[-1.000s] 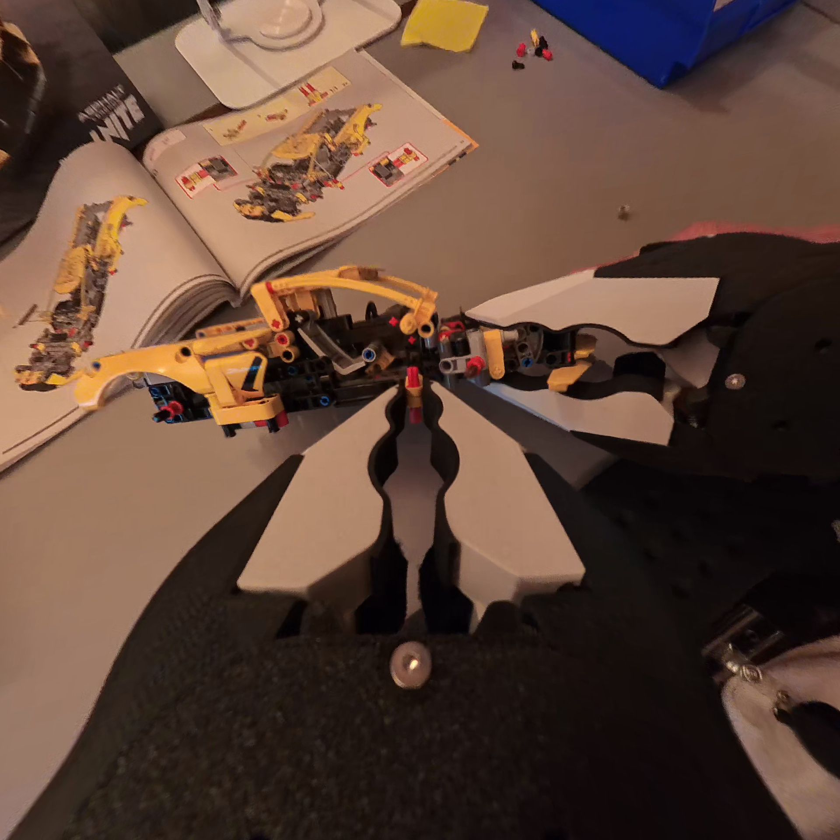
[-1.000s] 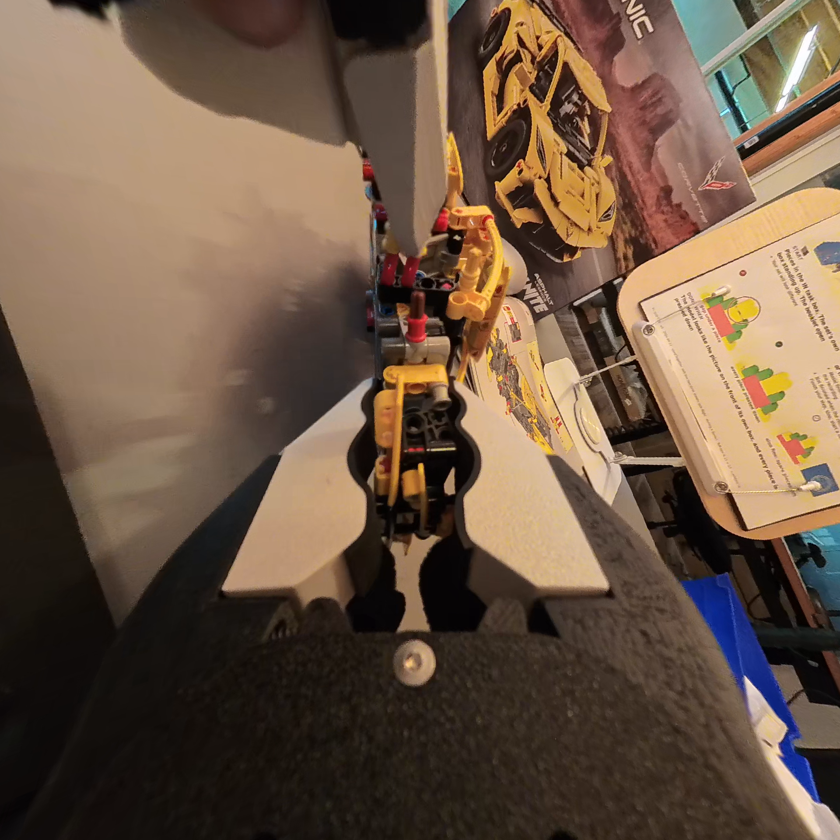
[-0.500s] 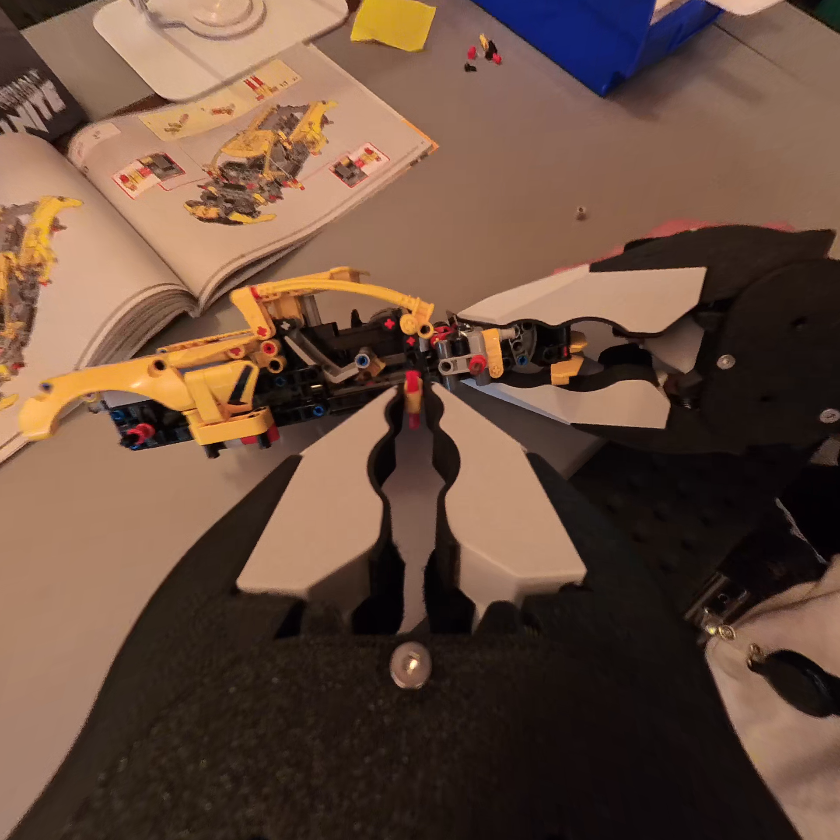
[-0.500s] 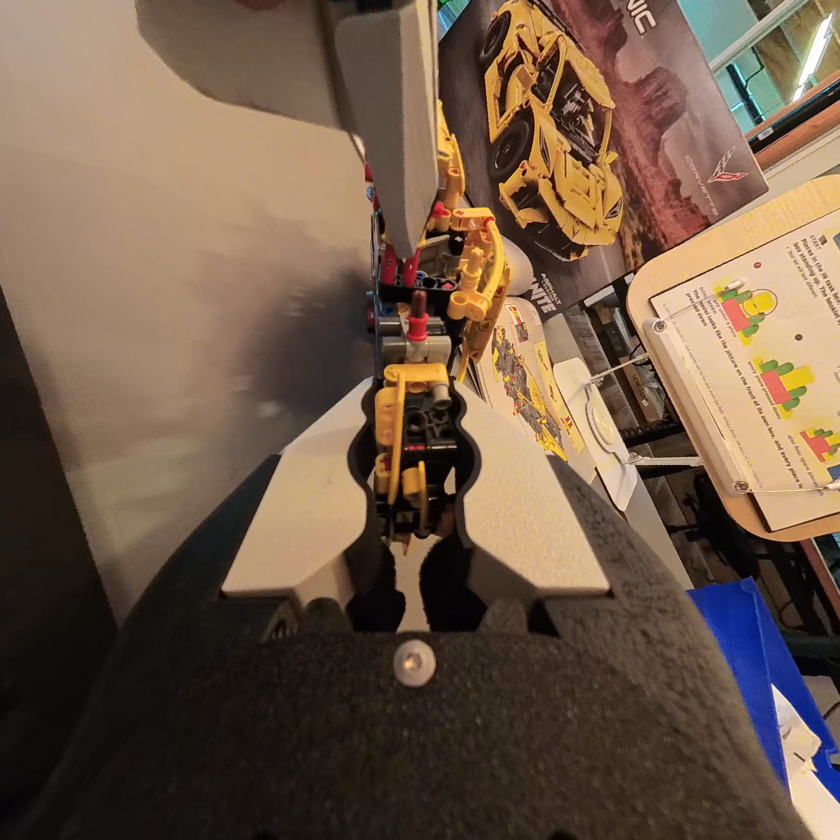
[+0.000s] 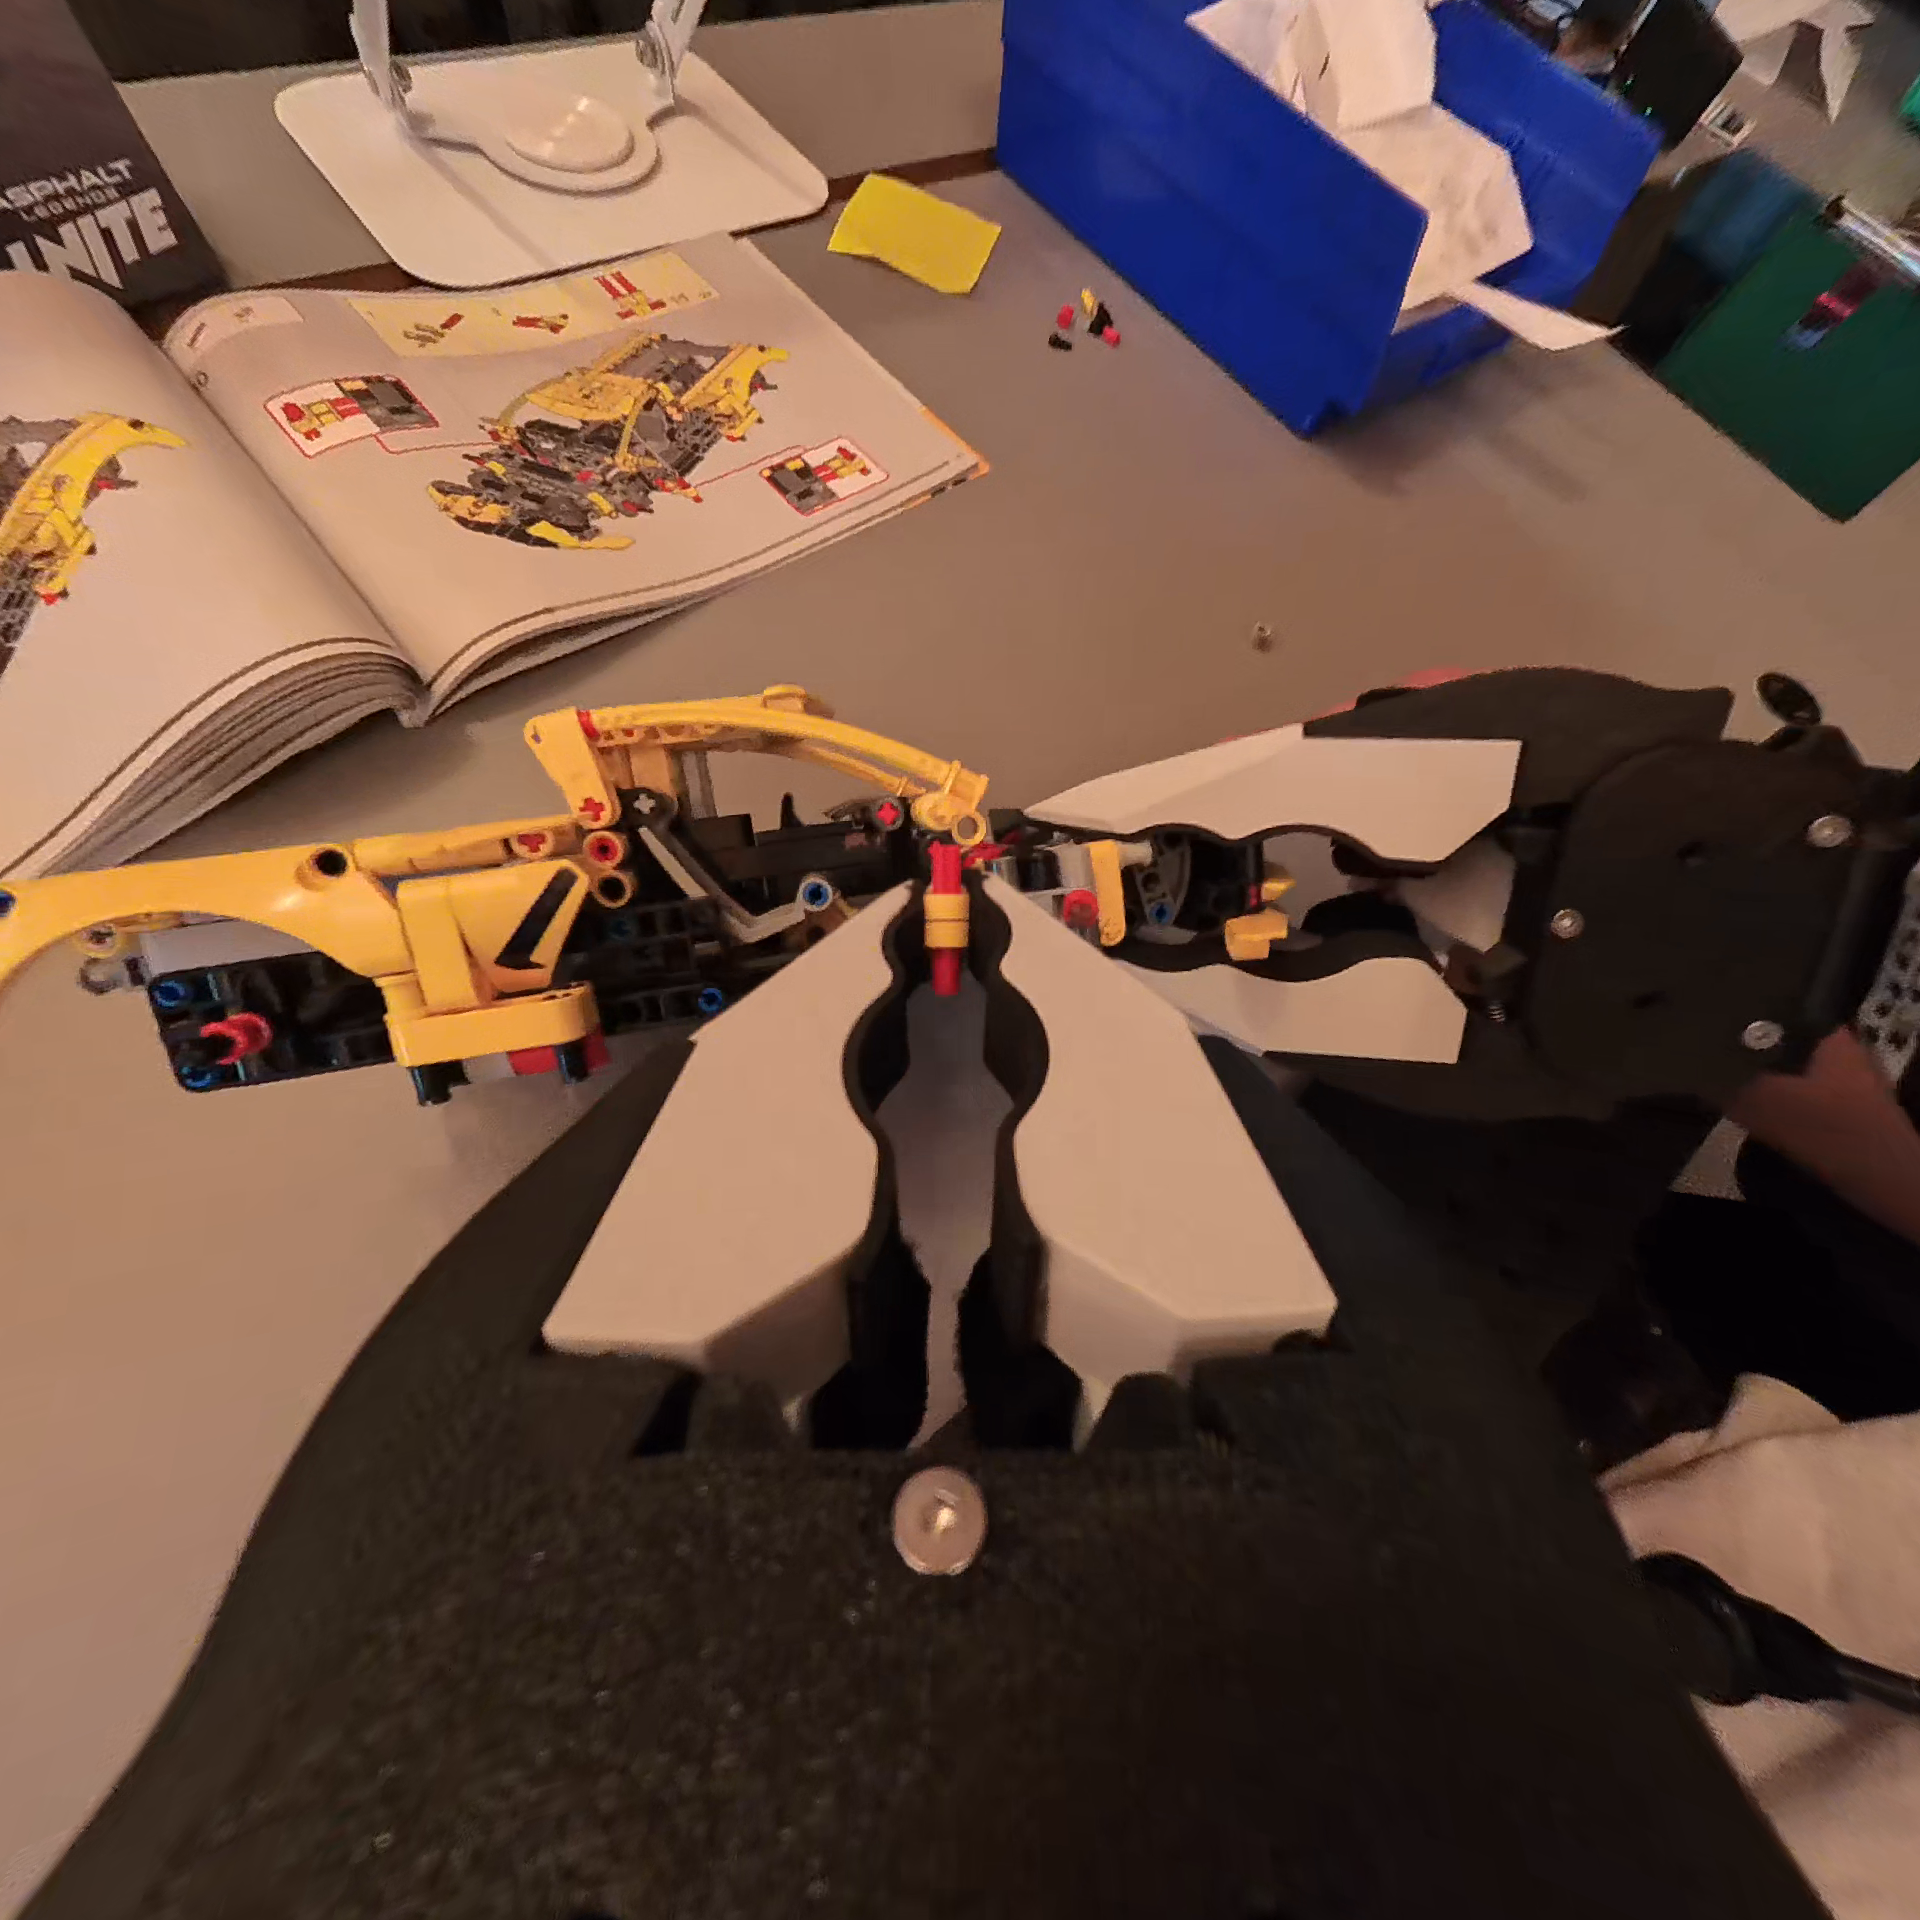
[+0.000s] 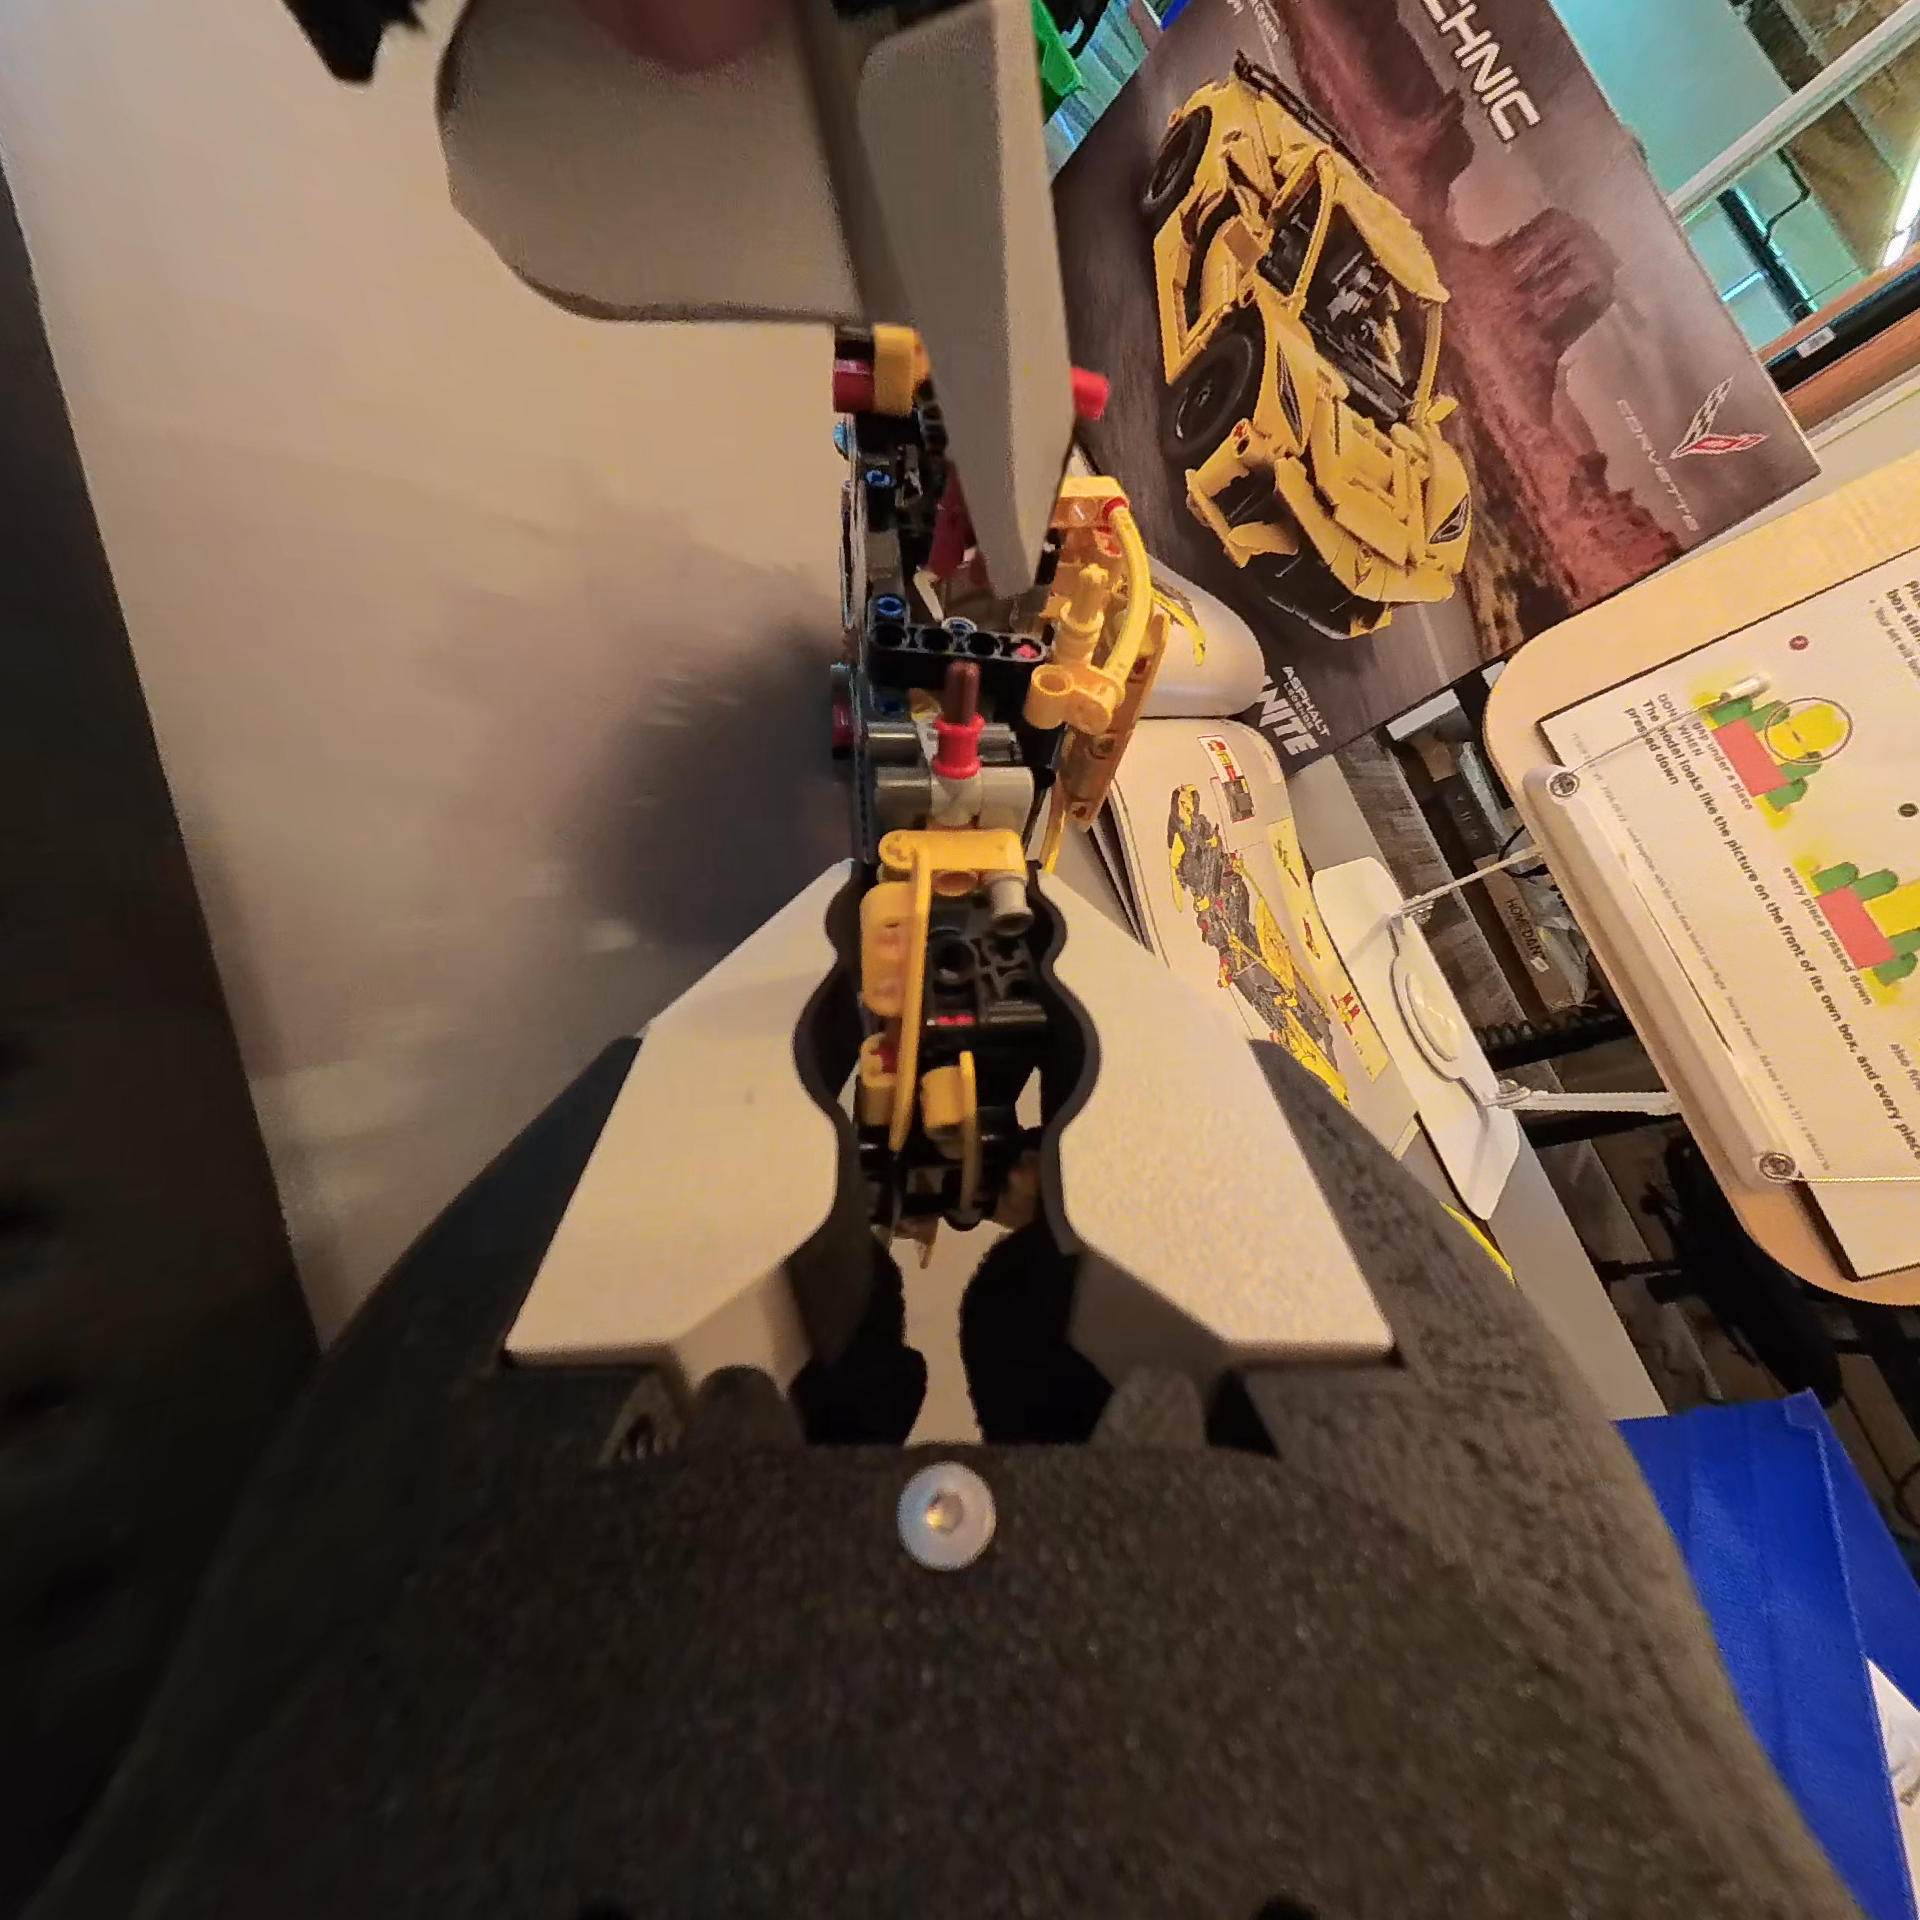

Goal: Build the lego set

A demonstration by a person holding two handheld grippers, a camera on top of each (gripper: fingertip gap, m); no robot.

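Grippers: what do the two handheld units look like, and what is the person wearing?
Both the left gripper and right gripper have light grey wedge-shaped fingers with wavy black inner edges, on rough black bodies with a silver screw. A pale sleeve shows at the right.

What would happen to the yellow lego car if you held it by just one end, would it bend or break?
The lego car is long and thin, clamped at one end by the right gripper, so it would probably sag or flex a little. Its yellow arch looks slender and pinned only at the ends; a bump might pop it off. The open frame suggests it is fairly light.
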